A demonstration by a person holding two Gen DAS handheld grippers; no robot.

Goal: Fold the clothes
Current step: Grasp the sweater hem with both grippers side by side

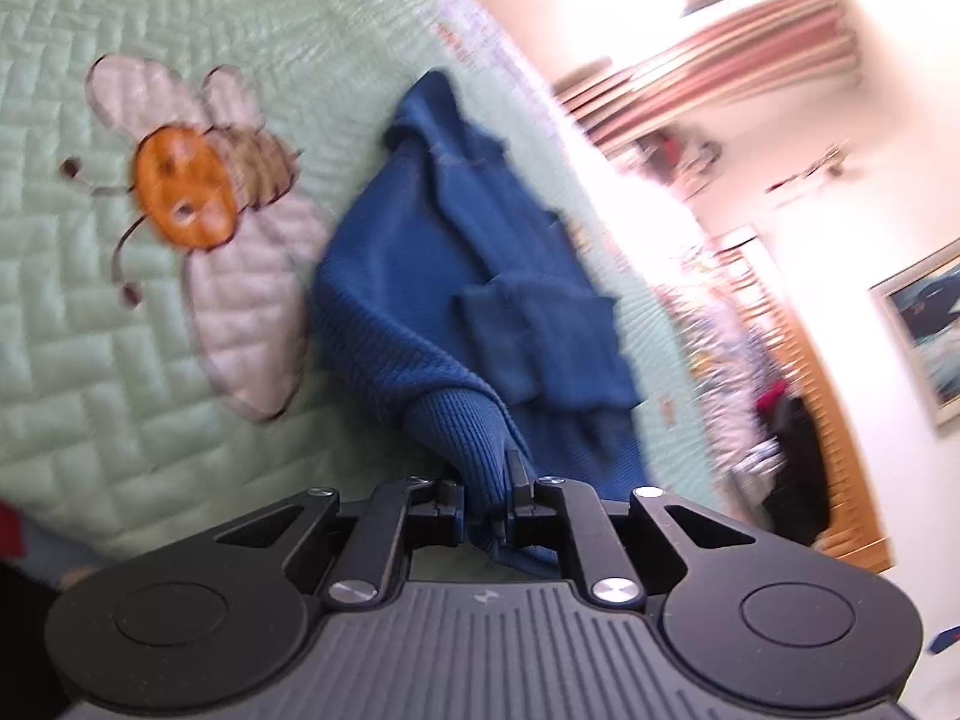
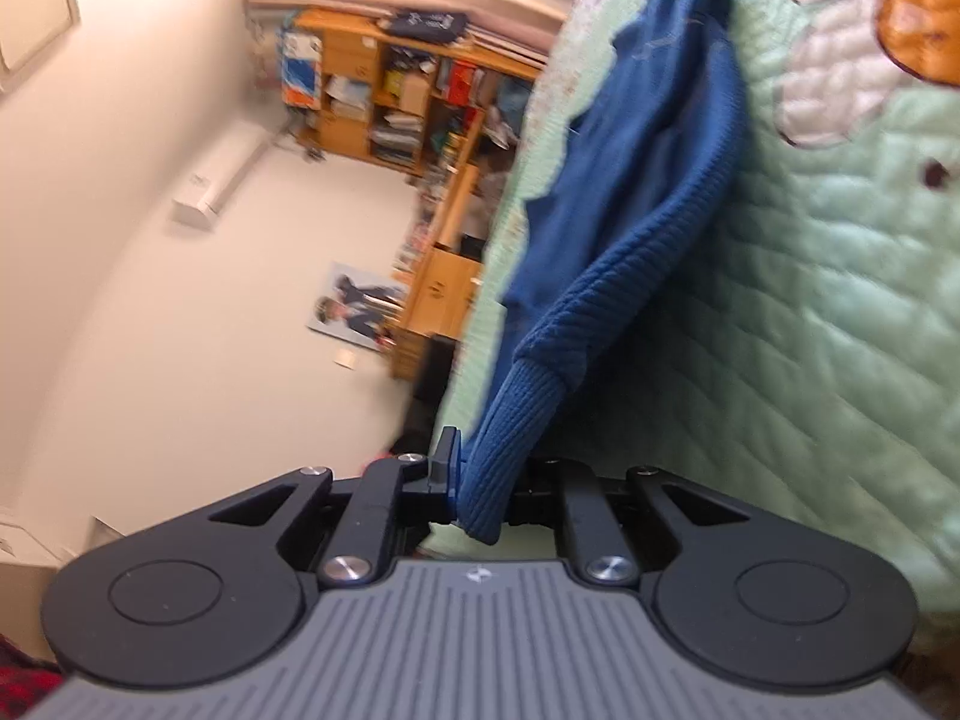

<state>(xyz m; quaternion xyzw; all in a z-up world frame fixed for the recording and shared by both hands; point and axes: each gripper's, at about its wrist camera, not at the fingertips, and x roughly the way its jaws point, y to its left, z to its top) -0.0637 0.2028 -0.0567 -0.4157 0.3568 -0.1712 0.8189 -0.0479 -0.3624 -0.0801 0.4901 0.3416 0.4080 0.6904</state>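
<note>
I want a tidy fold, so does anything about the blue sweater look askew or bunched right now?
Yes. The blue sweater lies crumpled on the green quilt, one fold heaped across its middle. Left tongs and right tongs each pinch a ribbed cuff, sleeves lifted. No damage visible.

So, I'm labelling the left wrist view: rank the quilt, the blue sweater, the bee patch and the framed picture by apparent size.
1. Quilt
2. Blue sweater
3. Bee patch
4. Framed picture, though it is farther away and cut off.
</note>
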